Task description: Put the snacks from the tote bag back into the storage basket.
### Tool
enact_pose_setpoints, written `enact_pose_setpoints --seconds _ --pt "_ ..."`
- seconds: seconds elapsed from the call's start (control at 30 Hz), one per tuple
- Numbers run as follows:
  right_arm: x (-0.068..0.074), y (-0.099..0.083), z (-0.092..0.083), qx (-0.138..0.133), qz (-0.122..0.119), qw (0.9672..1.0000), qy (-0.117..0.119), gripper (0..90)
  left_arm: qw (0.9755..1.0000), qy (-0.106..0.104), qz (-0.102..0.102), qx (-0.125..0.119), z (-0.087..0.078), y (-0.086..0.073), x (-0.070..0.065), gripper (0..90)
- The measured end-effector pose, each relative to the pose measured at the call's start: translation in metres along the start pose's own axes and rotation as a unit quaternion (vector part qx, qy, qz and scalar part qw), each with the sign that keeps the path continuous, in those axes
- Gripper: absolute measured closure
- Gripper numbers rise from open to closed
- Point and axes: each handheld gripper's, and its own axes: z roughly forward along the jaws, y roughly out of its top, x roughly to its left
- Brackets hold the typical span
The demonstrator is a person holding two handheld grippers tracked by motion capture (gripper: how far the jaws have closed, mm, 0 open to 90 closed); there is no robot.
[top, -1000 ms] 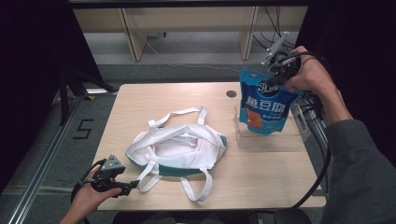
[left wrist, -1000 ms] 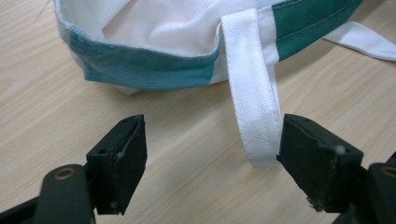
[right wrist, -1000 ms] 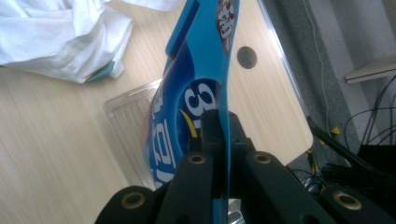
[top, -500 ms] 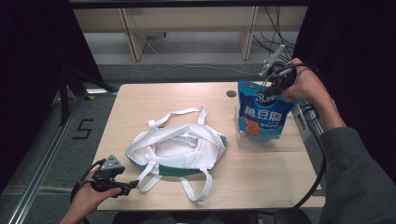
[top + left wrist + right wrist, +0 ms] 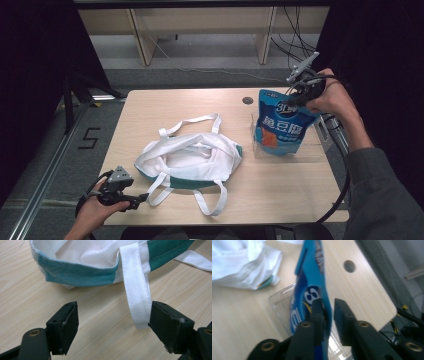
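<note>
A blue snack pouch (image 5: 281, 125) stands upright in a clear plastic tray (image 5: 312, 150) at the right of the table. My right gripper (image 5: 296, 100) is at the pouch's top right corner. In the right gripper view the pouch's top edge (image 5: 312, 285) lies between the jaws of that gripper (image 5: 329, 307), which have just been opening: one jaw touches it and the other stands off with a gap. A white and green cloth bag (image 5: 192, 160) lies flat mid-table. My left gripper (image 5: 141, 200) rests open at its near left corner, with a white strap (image 5: 136, 290) beside one jaw.
The wooden table (image 5: 165, 110) has a round cable hole (image 5: 247, 100) behind the pouch. The bag's long straps (image 5: 210, 202) trail toward the front edge. Cables hang off the right side, and shelving legs stand beyond the far edge.
The right hand has come down and lowered the pouch into the clear tray. The left hand and the bag have not moved.
</note>
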Motion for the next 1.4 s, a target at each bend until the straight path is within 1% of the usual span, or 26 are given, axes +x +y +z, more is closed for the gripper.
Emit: enact_pose_setpoints --seconds 0.1,0.17,0.23,0.27,0.3,0.4,0.43,0.57,0.73,0.8,0.83,0.9,0.97,1.0,1.03,1.07,1.1,1.13,1.17,1.2,1.23,1.27,1.3,1.33,1.37,1.4 --pt "0.003 -0.003 -0.005 -0.013 0.042 0.9979 -0.048 53.4 1.0000 -0.001 0.002 0.001 0.000 0.000 0.000 22.7" --pt "0.004 -0.007 -0.010 -0.038 0.066 0.9957 -0.054 45.3 1.0000 -0.002 0.002 0.002 0.000 0.000 0.000 22.7" --pt "0.013 -0.017 -0.022 -0.089 0.133 0.9831 -0.089 38.4 1.0000 -0.001 0.001 0.002 0.000 0.000 0.000 22.7" --pt "0.013 -0.017 -0.022 -0.089 0.133 0.9831 -0.089 38.4 1.0000 0.000 0.001 0.001 0.000 0.000 0.000 22.7" --pt "0.014 -0.020 -0.024 -0.095 0.139 0.9812 -0.093 37.5 1.0000 -0.001 0.000 0.001 0.000 0.000 0.000 22.7" --pt "0.022 -0.034 -0.029 -0.124 0.166 0.9723 -0.108 36.0 1.0000 -0.004 -0.005 0.003 0.001 -0.001 -0.001 22.7" --pt "0.023 -0.037 -0.030 -0.124 0.168 0.9723 -0.105 35.7 0.9999 -0.008 -0.003 0.011 0.000 0.000 -0.001 22.8" --pt "0.031 -0.053 -0.032 -0.145 0.186 0.9654 -0.112 34.8 0.9999 -0.010 -0.003 0.012 0.000 0.000 -0.001 22.7" --pt "0.037 -0.066 -0.032 -0.140 0.192 0.9652 -0.110 34.1 0.9999 -0.007 0.003 0.012 -0.001 0.000 0.000 22.7" --pt "0.040 -0.072 -0.030 -0.141 0.201 0.9626 -0.114 34.0 0.9999 -0.011 -0.004 0.013 -0.001 0.000 0.000 22.7" --pt "0.041 -0.076 -0.029 -0.141 0.200 0.9625 -0.117 33.6 1.0000 -0.002 -0.006 0.002 0.001 -0.001 -0.001 22.8" --pt "0.045 -0.083 -0.026 -0.150 0.222 0.9557 -0.121 32.0 1.0000 0.001 0.001 0.002 0.000 -0.001 0.000 22.7" --pt "0.049 -0.089 -0.025 -0.158 0.225 0.9531 -0.128 32.0 1.0000 0.000 0.000 0.003 0.000 -0.001 0.000 22.8" --pt "0.053 -0.092 -0.023 -0.159 0.240 0.9494 -0.126 31.9 1.0000 0.000 0.001 0.004 -0.001 -0.001 0.000 22.8" --pt "0.053 -0.093 -0.021 -0.157 0.239 0.9503 -0.123 31.5 1.0000 0.000 0.001 0.003 -0.001 -0.001 0.000 22.8" --pt "0.053 -0.096 -0.021 -0.148 0.233 0.9540 -0.116 31.5 1.0000 -0.001 -0.006 0.002 0.000 -0.001 -0.001 22.8" --pt "0.055 -0.098 -0.020 -0.154 0.242 0.9505 -0.120 31.6 1.0000 -0.003 -0.003 0.001 -0.001 -0.001 -0.001 22.8" --pt "0.057 -0.104 -0.017 -0.146 0.236 0.9539 -0.114 31.6 1.0000 0.000 0.003 0.001 -0.001 0.000 -0.001 22.8" --pt "0.057 -0.104 -0.017 -0.146 0.236 0.9539 -0.114 31.6 1.0000 0.001 0.004 0.000 -0.001 0.000 -0.001 22.8" --pt "0.058 -0.104 -0.017 -0.143 0.253 0.9509 -0.106 31.7 1.0000 -0.001 0.006 0.000 -0.002 0.000 -0.002 22.8" --pt "0.060 -0.106 -0.015 -0.152 0.263 0.9461 -0.112 32.2 1.0000 0.002 0.006 0.002 -0.001 0.000 -0.002 22.8" --pt "0.059 -0.109 -0.014 -0.147 0.249 0.9508 -0.112 32.6 1.0000 -0.001 0.003 -0.002 -0.001 0.000 -0.003 22.8" --pt "0.061 -0.110 -0.013 -0.146 0.260 0.9484 -0.108 32.8 1.0000 -0.005 0.002 -0.002 -0.002 0.000 -0.003 22.8" --pt "0.061 -0.112 -0.013 -0.141 0.263 0.9487 -0.106 33.6 1.0000 -0.005 0.001 -0.003 -0.002 0.000 -0.003 22.7" --pt "0.063 -0.112 -0.011 -0.145 0.278 0.9439 -0.103 34.8 1.0000 -0.005 0.001 -0.003 -0.003 0.000 -0.003 22.7" --pt "0.063 -0.114 -0.012 -0.125 0.282 0.9468 -0.093 37.3 1.0000 -0.005 0.001 -0.003 -0.003 0.000 -0.003 22.7"
